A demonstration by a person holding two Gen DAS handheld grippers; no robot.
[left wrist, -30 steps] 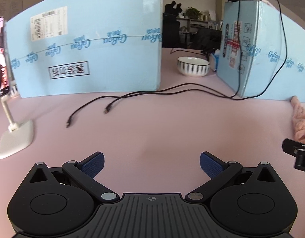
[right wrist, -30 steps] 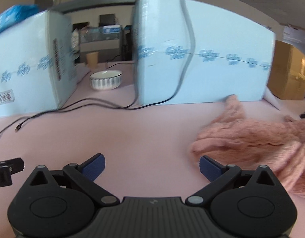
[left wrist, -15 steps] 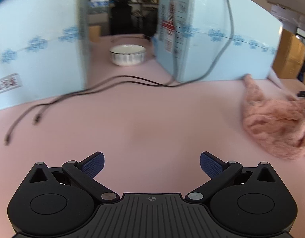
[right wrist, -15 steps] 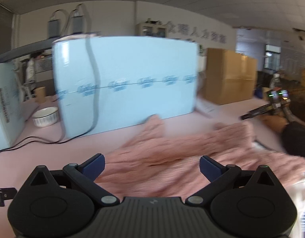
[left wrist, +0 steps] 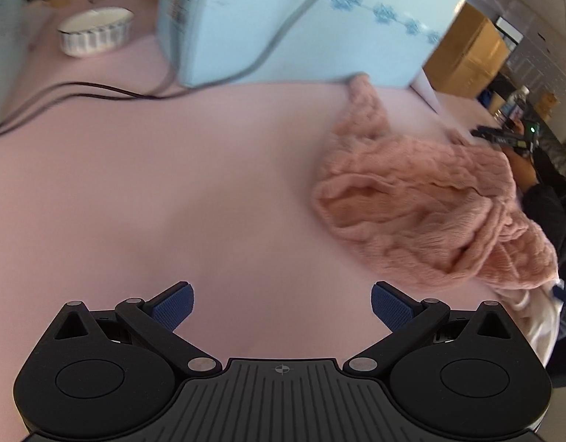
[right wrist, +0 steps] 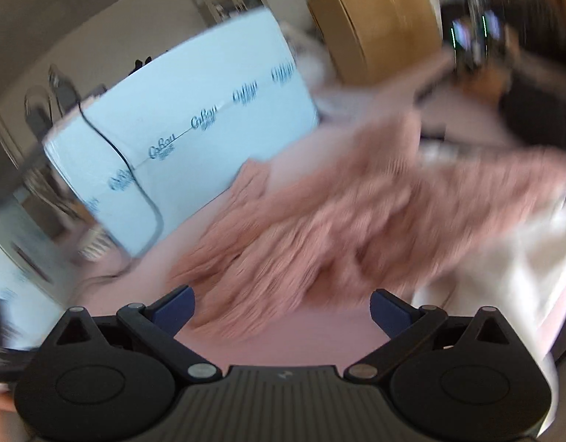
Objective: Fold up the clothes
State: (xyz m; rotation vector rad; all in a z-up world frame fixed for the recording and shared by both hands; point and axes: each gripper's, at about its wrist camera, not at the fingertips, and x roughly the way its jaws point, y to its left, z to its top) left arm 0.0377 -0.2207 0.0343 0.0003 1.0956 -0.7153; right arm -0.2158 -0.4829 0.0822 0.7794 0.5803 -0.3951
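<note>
A crumpled pink knitted sweater (left wrist: 426,206) lies on the pink table (left wrist: 154,191), to the right in the left wrist view. My left gripper (left wrist: 282,307) is open and empty, over bare table to the left of the sweater. In the blurred, tilted right wrist view the sweater (right wrist: 342,221) fills the middle. My right gripper (right wrist: 281,307) is open and empty, just in front of the sweater's near edge.
A light blue box (left wrist: 301,22) stands behind the sweater, with a cable hanging down its side. A white striped bowl (left wrist: 95,31) sits at the back left. Black cables (left wrist: 80,90) cross the table. White cloth (right wrist: 522,258) lies by the sweater's right side. Brown cartons (left wrist: 467,55) stand behind.
Both grippers have swung to the right toward the sweater, which now sits larger in both views. The right view has tilted and blurred. Both jaws stay open.
</note>
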